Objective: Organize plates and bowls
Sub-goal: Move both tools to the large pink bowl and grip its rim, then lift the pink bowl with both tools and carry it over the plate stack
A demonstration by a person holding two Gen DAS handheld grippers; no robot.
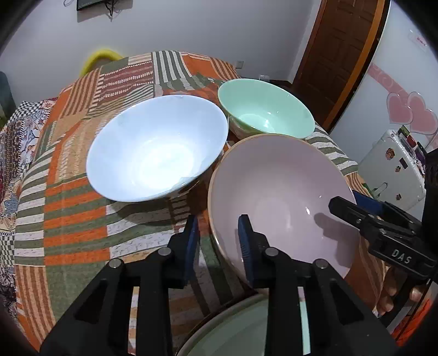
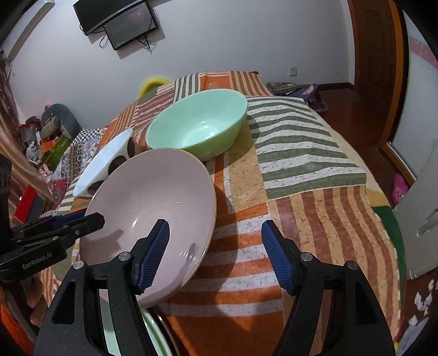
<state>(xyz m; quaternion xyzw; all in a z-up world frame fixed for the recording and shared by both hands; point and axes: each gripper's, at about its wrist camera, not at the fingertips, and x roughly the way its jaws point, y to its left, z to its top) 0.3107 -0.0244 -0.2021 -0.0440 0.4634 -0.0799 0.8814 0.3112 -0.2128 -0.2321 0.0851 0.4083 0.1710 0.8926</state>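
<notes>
A pink bowl [image 1: 273, 186] [image 2: 153, 191] sits nearest, on a striped patchwork cloth [image 1: 76, 219]. Its left rim runs between the fingers of my left gripper [image 1: 219, 219] [image 2: 87, 216], one finger outside and one inside; the jaws stand narrow, with cloth showing between the outer pad and the rim. My right gripper [image 2: 215, 224] [image 1: 343, 200] is open wide across the bowl's right rim and grips nothing. A pale blue-white bowl [image 1: 156, 148] [image 2: 109, 156] stands behind on the left, a mint green bowl [image 1: 268, 109] [image 2: 197, 123] behind on the right. A pale green plate [image 1: 232, 328] [image 2: 150, 328] lies under the near edge.
The cloth [image 2: 301, 191] stretches bare to the right of the bowls and drops off at its edges. A white sticker-covered case [image 1: 391, 169] and a wooden door [image 1: 334, 49] stand to the right. A screen [image 2: 120, 22] hangs on the wall. A person's fingers [image 1: 388, 298] hold the right gripper.
</notes>
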